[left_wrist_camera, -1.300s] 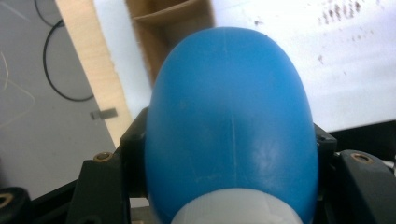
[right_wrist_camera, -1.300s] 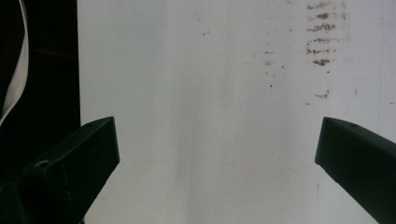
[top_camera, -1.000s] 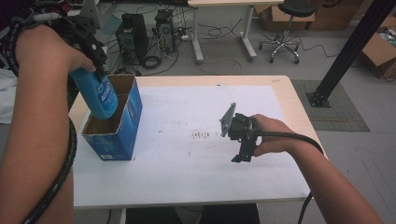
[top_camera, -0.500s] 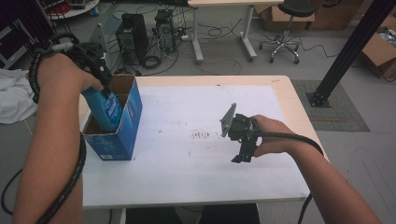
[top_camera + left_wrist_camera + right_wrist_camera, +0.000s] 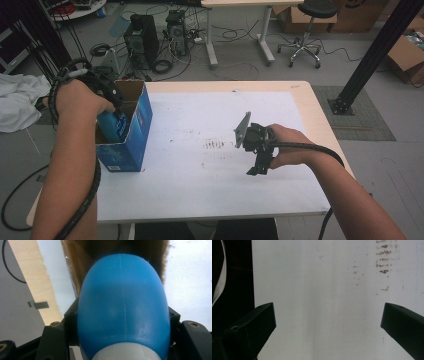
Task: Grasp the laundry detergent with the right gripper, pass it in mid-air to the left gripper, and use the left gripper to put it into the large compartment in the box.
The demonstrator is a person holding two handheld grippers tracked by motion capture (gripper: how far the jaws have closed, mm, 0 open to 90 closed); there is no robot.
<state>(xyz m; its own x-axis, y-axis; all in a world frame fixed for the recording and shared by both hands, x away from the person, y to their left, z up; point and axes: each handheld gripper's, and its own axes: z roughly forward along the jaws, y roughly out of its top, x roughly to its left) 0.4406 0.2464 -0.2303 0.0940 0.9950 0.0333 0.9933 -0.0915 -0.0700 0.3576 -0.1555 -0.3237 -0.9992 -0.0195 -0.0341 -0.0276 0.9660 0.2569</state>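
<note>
Gripping a blue bottle [image 5: 122,307], left tool [image 5: 107,100] inside box [image 5: 135,135].

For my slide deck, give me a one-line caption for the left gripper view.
Left gripper shut on a blue bottle, base pointing into the open cardboard box.
</note>
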